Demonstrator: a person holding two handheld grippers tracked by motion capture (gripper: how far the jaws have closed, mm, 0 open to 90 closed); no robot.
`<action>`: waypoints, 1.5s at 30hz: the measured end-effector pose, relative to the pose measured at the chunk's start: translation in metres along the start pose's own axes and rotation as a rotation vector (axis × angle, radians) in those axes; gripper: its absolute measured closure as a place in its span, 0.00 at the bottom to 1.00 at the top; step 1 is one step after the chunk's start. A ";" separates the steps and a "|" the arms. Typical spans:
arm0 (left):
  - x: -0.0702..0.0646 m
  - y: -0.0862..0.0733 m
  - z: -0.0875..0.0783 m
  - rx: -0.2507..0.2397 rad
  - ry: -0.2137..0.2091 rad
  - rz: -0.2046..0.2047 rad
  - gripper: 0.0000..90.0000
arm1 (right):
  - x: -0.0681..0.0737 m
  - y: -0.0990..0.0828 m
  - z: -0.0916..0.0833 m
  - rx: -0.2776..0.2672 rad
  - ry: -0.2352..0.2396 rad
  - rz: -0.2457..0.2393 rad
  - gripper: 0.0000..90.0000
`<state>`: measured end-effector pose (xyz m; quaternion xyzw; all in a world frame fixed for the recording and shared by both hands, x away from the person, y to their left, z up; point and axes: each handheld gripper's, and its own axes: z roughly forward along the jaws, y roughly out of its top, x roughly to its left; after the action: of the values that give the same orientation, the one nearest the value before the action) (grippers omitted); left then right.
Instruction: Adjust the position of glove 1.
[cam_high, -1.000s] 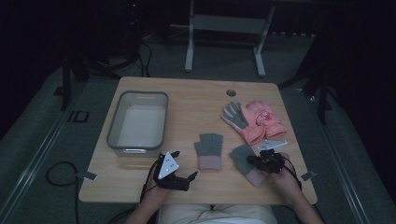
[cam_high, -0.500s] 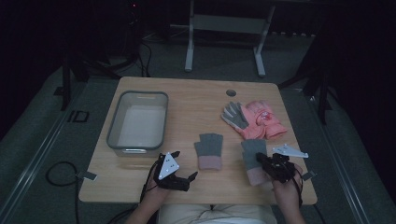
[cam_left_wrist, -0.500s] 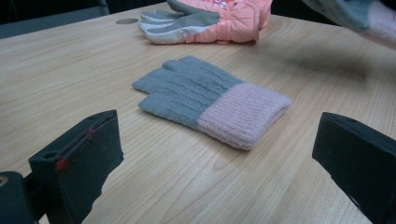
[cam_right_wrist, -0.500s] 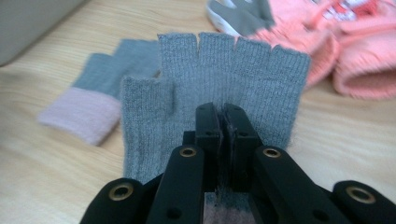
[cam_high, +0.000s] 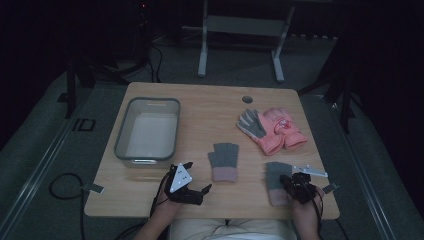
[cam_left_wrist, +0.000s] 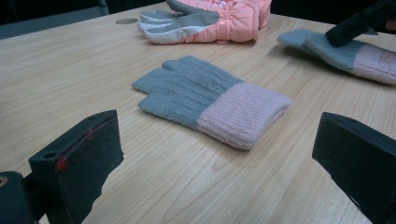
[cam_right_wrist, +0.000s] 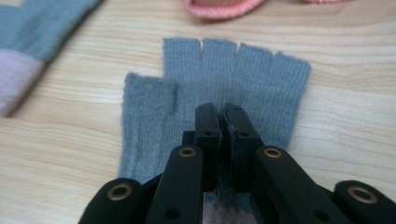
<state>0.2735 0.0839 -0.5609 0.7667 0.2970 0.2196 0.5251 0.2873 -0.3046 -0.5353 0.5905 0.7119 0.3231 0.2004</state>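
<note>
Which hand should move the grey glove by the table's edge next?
The right one, probably. The right gripper is already shut on that grey glove, its fingers pinching the knit. The left gripper sits open and apart from it, facing the other grey glove.

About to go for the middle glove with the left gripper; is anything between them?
No. The left gripper stands open, facing the middle glove, with bare table between them. The other grey glove lies off to the side.
</note>
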 end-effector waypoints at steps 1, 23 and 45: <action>0.000 0.000 0.000 0.000 0.000 0.001 0.01 | -0.001 0.000 0.003 0.005 -0.003 0.000 0.94; 0.001 0.000 0.000 -0.002 -0.002 -0.007 0.01 | -0.026 0.017 -0.004 -0.007 0.160 -0.259 0.71; 0.002 0.000 0.000 -0.002 -0.002 -0.015 0.01 | -0.024 0.004 0.012 0.061 0.192 -0.360 0.71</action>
<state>0.2745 0.0851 -0.5609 0.7641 0.3018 0.2152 0.5280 0.3033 -0.3250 -0.5432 0.4259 0.8313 0.3152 0.1680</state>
